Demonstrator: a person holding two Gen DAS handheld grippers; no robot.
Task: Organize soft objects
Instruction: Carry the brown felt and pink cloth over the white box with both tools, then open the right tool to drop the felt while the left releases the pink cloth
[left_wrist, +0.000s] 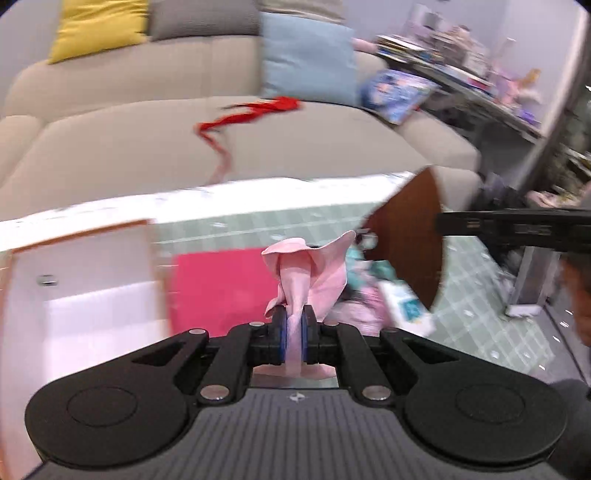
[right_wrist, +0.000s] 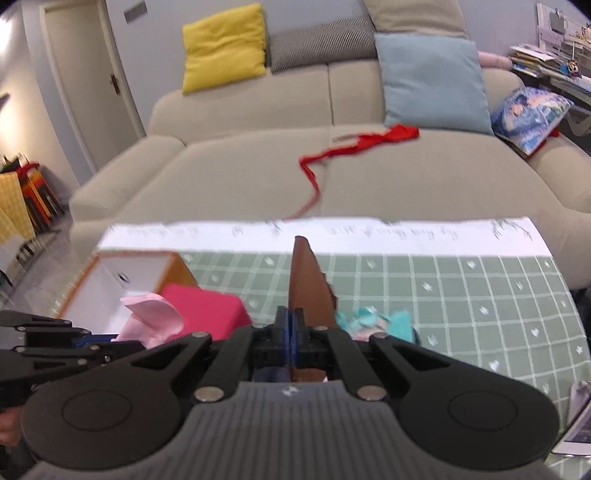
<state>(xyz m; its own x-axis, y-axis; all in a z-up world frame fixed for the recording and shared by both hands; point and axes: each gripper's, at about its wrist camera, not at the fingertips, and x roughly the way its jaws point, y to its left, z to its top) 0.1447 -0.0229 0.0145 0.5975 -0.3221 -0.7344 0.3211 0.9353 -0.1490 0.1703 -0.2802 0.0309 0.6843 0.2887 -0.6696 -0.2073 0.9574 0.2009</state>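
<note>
Two held cloths: pink cloth (left_wrist: 295, 280) and brown piece (right_wrist: 308, 288) stand upright.

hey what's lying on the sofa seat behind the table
A red ribbon-like strip of cloth trails across the beige sofa seat toward the table. Its lower end disappears behind the table's white edge, so where it ends cannot be seen.

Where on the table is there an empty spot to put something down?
The green checked tablecloth is bare on the right, between the white strip at the sofa side and the teal and pink pile. The left is crowded: a white box with an orange rim and a pink block.
</note>
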